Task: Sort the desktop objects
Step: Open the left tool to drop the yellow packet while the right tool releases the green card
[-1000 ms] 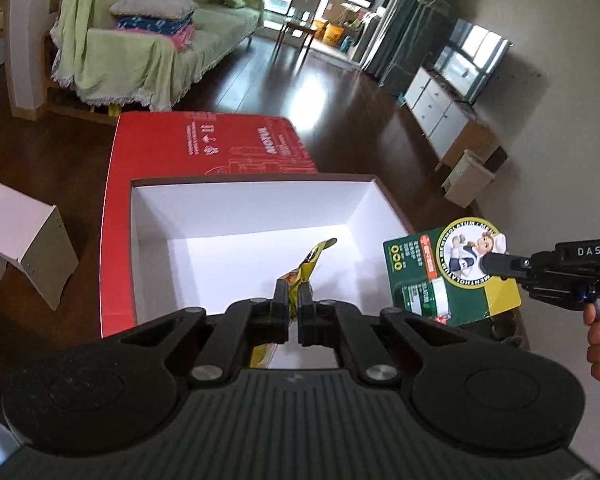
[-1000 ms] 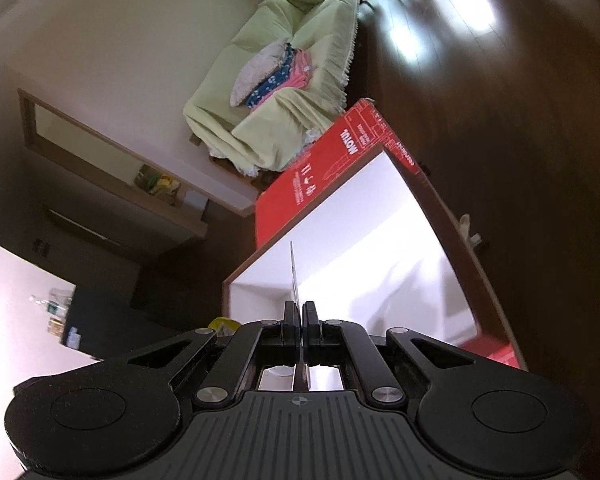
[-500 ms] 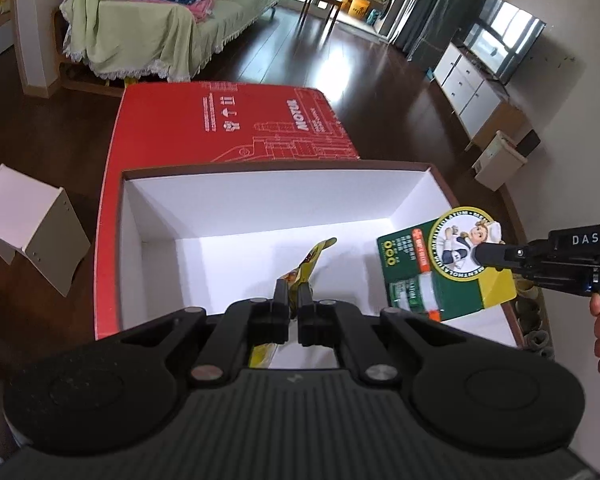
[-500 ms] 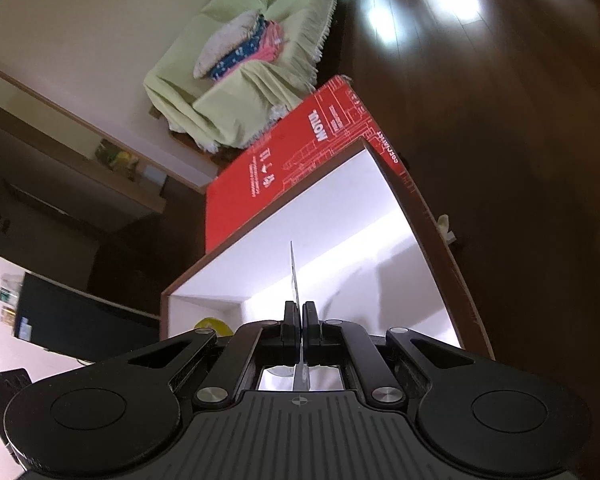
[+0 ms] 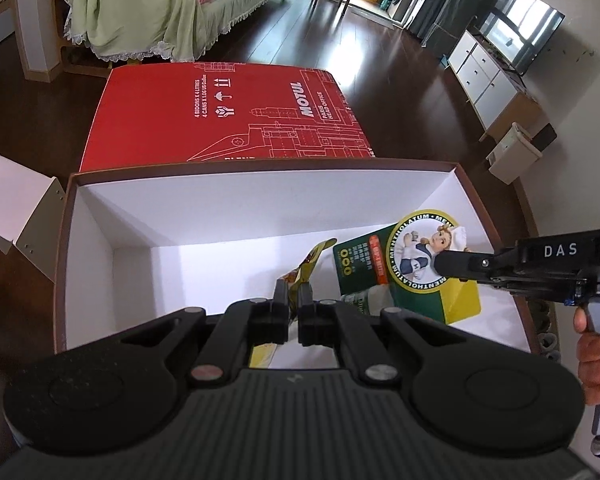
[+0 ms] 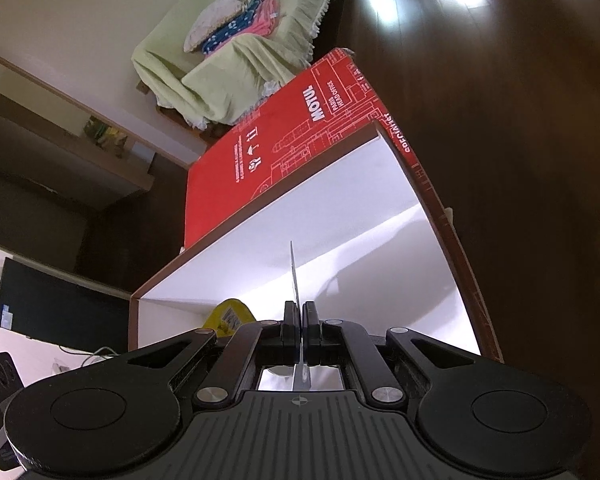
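Drop-off step. Left gripper (image 5: 293, 309) pinched tight on yellow sachet (image 5: 314, 258); right gripper (image 6: 300, 330) clamped on green Mentholatum card (image 5: 410, 270). Both hang inside the white box (image 5: 236, 200). Next, likely: part the jaws and release.

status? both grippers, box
Left gripper shut on yellow packet. Right gripper shut on green Mentholatum card. Both over open red box. Nothing in the way.
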Available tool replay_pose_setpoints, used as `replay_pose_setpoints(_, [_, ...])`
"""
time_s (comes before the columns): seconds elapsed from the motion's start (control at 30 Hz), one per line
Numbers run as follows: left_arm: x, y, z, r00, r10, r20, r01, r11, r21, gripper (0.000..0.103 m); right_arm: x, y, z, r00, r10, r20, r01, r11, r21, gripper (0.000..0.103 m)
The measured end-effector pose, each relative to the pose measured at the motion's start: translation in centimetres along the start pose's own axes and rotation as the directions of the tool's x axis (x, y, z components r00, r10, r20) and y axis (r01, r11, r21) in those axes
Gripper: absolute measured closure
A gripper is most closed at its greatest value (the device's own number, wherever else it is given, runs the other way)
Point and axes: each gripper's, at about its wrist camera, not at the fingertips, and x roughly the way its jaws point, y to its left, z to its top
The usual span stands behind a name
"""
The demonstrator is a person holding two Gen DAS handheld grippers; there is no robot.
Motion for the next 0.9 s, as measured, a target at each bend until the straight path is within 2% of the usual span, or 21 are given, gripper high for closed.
replay_pose_setpoints(0.37, [2.0, -0.2, 0.8, 1.0, 0.021, -0.014, -0.021, 1.0, -0.006, 0.1, 2.0, 0.5, 1.2, 1.0, -0.006, -0.001, 0.006, 0.999, -0.032, 0.103])
replay_pose_setpoints(0.43, [2.1, -0.2, 1.0, 0.999, 0.032, -0.002, -0.032, 0.999, -0.009, 0.094, 2.3, 0.8, 1.2, 1.0, -0.008, 0.006, 0.009, 0.998, -0.057, 0.103])
replay_pose_setpoints(0.5, [2.3, -0.1, 1.2, 0.999, 0.045, -0.002, -0.045, 0.999, -0.004, 0.083, 2.7, 1.2, 1.2, 1.0, -0.023, 0.018, 0.024, 0.995, -0.096, 0.103])
replay_pose_setpoints(0.77, [2.8, -0.2, 1.4, 0.997, 0.077, -0.018, -0.077, 0.997, 0.012, 0.074, 3.7, 2.6, 0.6, 0.997, -0.078, 0.029, 0.082, 0.968, -0.237, 0.101])
replay_pose_setpoints(0.8, [2.7, -0.2, 1.5, 0.997, 0.079, -0.017, -0.078, 0.997, 0.014, 0.072, 3.7, 2.7, 0.5, 0.997, -0.073, 0.028, 0.077, 0.967, -0.244, 0.078])
replay_pose_setpoints(0.83, [2.7, -0.3, 1.5, 0.997, 0.08, -0.017, -0.08, 0.997, 0.016, 0.071, 3.7, 2.7, 0.4, 0.997, -0.066, 0.031, 0.072, 0.967, -0.245, 0.062])
replay_pose_setpoints(0.87, [2.6, -0.3, 1.6, 0.997, 0.079, -0.013, -0.078, 0.997, 0.018, 0.067, 3.7, 2.7, 0.4, 0.998, -0.058, 0.039, 0.066, 0.969, -0.239, 0.041])
replay_pose_setpoints(0.9, [2.5, -0.4, 1.6, 0.997, 0.077, -0.01, -0.077, 0.997, 0.019, 0.063, 3.6, 2.8, 0.4, 0.998, -0.052, 0.047, 0.062, 0.969, -0.239, 0.041])
